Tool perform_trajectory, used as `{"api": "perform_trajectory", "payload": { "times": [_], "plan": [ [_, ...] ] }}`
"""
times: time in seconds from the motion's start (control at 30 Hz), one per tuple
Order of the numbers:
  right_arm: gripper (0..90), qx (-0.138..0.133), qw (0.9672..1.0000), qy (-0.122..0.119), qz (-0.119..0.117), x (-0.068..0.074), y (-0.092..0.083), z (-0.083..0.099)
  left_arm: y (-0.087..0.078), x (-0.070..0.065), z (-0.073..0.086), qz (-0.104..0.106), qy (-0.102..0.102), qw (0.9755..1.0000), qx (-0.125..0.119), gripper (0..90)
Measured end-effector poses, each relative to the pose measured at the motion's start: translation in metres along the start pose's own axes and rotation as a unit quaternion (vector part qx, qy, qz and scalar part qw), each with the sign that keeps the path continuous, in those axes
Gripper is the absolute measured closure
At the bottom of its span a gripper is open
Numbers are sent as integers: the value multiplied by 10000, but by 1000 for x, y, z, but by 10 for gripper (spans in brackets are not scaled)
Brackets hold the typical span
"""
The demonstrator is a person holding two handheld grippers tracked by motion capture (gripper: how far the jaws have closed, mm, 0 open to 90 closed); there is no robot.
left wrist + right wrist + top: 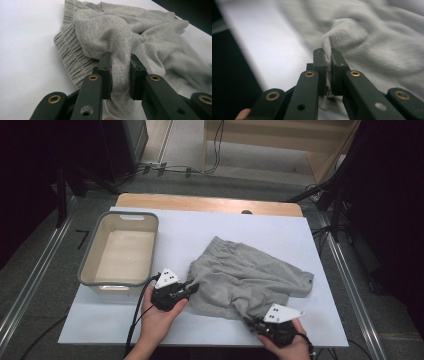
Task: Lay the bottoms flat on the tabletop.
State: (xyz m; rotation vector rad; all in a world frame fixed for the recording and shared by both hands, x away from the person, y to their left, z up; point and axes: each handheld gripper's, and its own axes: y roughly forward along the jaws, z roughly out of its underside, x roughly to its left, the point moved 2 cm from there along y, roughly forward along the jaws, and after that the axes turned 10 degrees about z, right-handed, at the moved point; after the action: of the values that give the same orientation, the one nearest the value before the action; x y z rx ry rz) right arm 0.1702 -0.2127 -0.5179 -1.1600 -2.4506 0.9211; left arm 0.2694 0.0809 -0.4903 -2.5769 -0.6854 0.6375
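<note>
Grey shorts [247, 280] lying crumpled on the white table [200, 225], right of the empty tub [120, 251]. We see the left gripper [191, 287] clamped on a thick fold at the ribbed waistband [66, 53], and the right gripper [250, 321] pinched tight on a thin edge of cloth at the near side. Both holds look secured; judging from the rumpled cloth, we take the lifting, spreading or folding, and any move to the tub, as not yet done.
</note>
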Motion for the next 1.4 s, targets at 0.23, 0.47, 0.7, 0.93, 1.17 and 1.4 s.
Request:
{"api": "perform_trajectory", "payload": {
  "times": [0.23,0.47,0.7,0.93,1.17,1.4],
  "plan": [
    [829,-209,9953,-642,-699,71,-1,-18,-4,4,-1,-52,-23,10000,-37,766],
    [418,-712,9938,-492,-700,34,-8,-41,-7,5,4,35,-23,10000,23,646],
    [364,-917,9935,402,550,-63,-14,-50,-10,3,4,12,50,10000,-2,580],
    [366,-425,9816,1134,1477,-151,24,-43,-14,0,8,-90,129,9999,7,510],
    [396,244,9745,1367,1763,-183,55,-25,-15,1,10,-61,109,9999,-22,509],
    [777,558,9767,1338,1581,-184,53,-18,-14,-2,11,-64,173,9998,30,622]
  ]
}}
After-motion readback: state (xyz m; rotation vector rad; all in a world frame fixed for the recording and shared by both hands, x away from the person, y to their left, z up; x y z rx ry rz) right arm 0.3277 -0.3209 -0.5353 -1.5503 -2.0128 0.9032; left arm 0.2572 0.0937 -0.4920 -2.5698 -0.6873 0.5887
